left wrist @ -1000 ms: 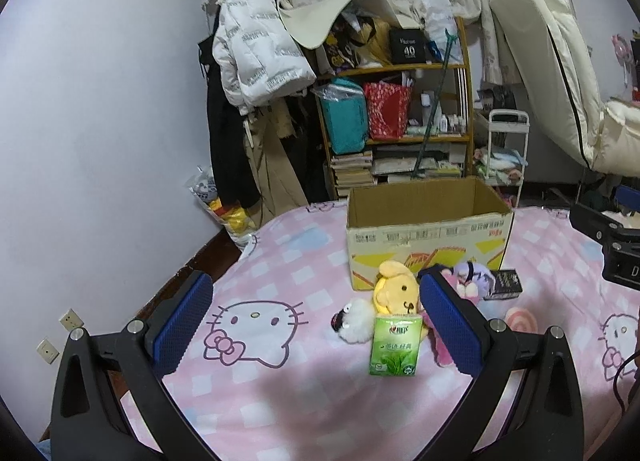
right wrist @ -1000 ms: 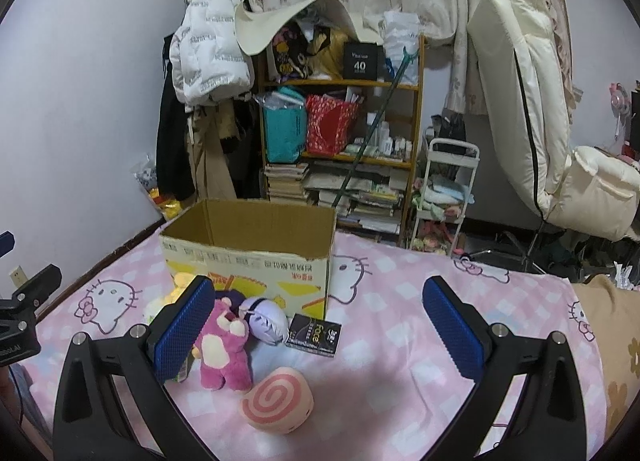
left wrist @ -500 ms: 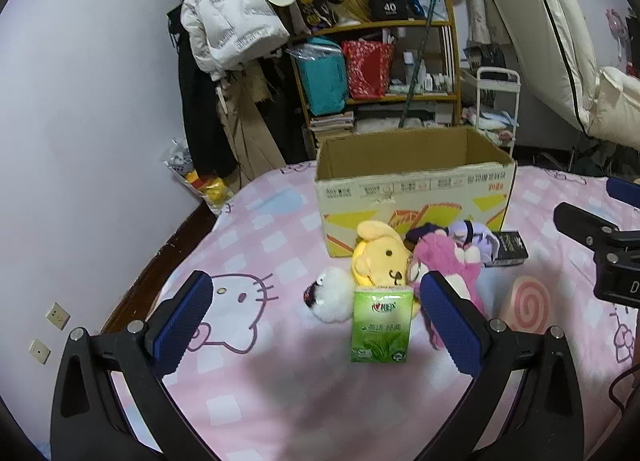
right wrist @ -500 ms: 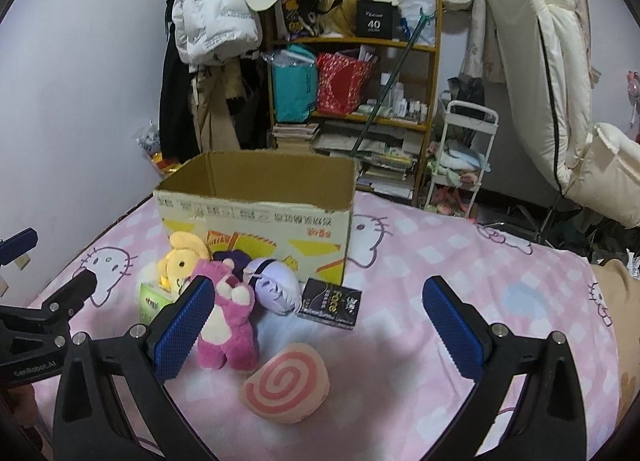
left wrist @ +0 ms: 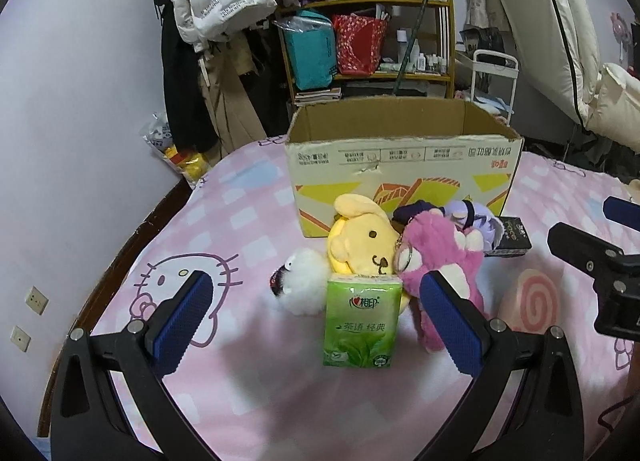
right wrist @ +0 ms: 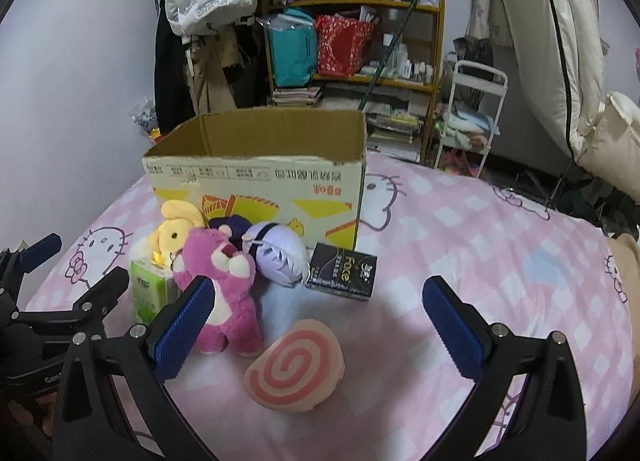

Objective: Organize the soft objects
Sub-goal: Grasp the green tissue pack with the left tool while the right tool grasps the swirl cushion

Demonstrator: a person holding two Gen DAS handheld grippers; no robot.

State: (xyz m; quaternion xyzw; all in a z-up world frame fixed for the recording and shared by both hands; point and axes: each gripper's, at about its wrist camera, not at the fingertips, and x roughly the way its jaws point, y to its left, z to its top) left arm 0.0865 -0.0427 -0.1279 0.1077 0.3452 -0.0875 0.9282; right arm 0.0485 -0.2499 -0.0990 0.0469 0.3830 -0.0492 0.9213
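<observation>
An open cardboard box (left wrist: 404,177) (right wrist: 256,185) stands on the pink bed. In front of it lie a yellow plush (left wrist: 362,243) (right wrist: 172,231), a white fluffy plush (left wrist: 306,281), a pink bear (left wrist: 444,257) (right wrist: 218,273), a purple plush (left wrist: 476,219) (right wrist: 280,257), a green tissue pack (left wrist: 362,323) (right wrist: 150,293), a pink swirl roll cushion (left wrist: 528,303) (right wrist: 296,367) and a black box (left wrist: 512,239) (right wrist: 342,271). My left gripper (left wrist: 320,325) is open around the tissue pack, above it. My right gripper (right wrist: 320,325) is open above the swirl cushion.
The bed (left wrist: 224,213) has a pink Hello Kitty sheet. Behind it stand a cluttered wooden shelf (left wrist: 368,41), hanging coats (left wrist: 216,1), a white cart (right wrist: 468,121) and a folded cream mattress (right wrist: 560,41). The bed's left edge drops to the wall (left wrist: 60,141).
Both grippers have moved forward and down toward the pile of toys. The objects now look larger and nearer. Both stay open and nothing has been picked up.
</observation>
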